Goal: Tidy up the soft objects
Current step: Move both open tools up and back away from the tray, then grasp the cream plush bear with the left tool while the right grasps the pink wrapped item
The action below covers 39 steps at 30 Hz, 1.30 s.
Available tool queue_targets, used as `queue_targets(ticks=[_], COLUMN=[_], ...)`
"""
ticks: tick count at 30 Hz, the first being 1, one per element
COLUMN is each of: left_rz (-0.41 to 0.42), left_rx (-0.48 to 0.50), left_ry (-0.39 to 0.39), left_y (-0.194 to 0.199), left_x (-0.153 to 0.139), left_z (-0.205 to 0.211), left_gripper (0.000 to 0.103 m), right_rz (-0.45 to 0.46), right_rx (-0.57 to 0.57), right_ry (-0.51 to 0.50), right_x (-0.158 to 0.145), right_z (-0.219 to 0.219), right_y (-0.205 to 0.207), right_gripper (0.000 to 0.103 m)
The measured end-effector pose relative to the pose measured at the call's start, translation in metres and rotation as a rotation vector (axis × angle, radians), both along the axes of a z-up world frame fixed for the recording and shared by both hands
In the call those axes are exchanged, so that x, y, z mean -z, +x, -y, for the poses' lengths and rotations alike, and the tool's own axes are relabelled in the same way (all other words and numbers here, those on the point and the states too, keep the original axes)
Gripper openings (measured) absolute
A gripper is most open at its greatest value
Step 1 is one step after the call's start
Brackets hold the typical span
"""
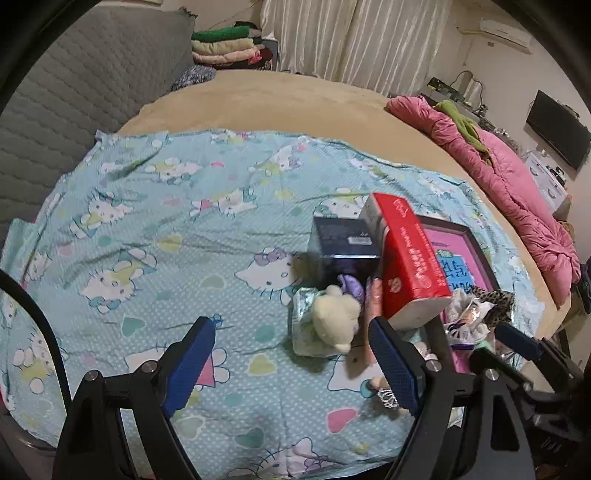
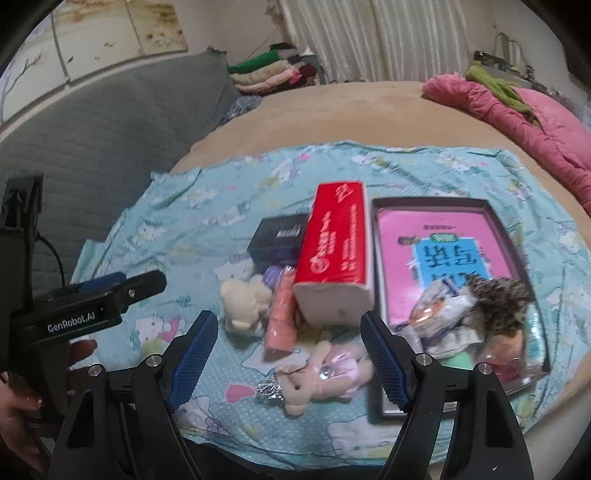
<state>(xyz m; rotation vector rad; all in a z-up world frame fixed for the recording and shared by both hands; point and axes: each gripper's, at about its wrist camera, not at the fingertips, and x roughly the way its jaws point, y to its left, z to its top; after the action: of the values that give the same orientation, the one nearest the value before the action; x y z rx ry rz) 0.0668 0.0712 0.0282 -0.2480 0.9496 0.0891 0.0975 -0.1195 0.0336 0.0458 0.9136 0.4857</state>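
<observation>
1. Open stretches of the cartoon-cat sheet (image 1: 147,236) lay clear to the left of the clutter, giving free passage.
2. The red tissue pack (image 2: 334,254) stood tall mid-sheet, walling off the shallow box tray (image 2: 384,206) from the dark box (image 2: 279,236).
3. A cream plush (image 2: 243,299), peach plush (image 2: 282,314) and pink teddy (image 2: 325,373) crowded the near approach.

A wide bed (image 1: 280,99) in a tan cover fills the room. A grey quilted headboard (image 1: 92,85) stands at nine o'clock, pale pleated curtains (image 1: 351,40) hang at twelve, and a dark wall screen (image 1: 557,129) and air conditioner (image 1: 506,31) sit toward two.
</observation>
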Motion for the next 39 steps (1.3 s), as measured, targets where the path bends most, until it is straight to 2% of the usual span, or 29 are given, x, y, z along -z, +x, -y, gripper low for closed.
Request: queue_targets(ticks=[14,30,36,39], left_rz=[-0.032,-0.046,-0.045,-0.053], left_rx=[0.073,0.167,0.188,0.204], left_ry=[-0.044,-0.062,-0.085,-0.086], left_y=[0.027,0.053,0.059,0.061], left_x=[0.045,0.066,0.072,0.076], left_z=[0.009,0.017,0.013,0.014], left_gripper=[0.085,0.084,0.078,0.076], right_rz=[-0.05,-0.041,-0.053,-0.063], right_rx=[-0.005,0.006,0.003,0.005], right_ry=[-0.061,-0.123,-0.141,-0.165], right_x=[0.057,0.088,0.101,0.108], right_z=[-0.028,-0.053,-0.064,-0.067], right_y=[0.008,0.027,0.03,0.034], right_gripper=[0.081,0.081,0.081,0.071])
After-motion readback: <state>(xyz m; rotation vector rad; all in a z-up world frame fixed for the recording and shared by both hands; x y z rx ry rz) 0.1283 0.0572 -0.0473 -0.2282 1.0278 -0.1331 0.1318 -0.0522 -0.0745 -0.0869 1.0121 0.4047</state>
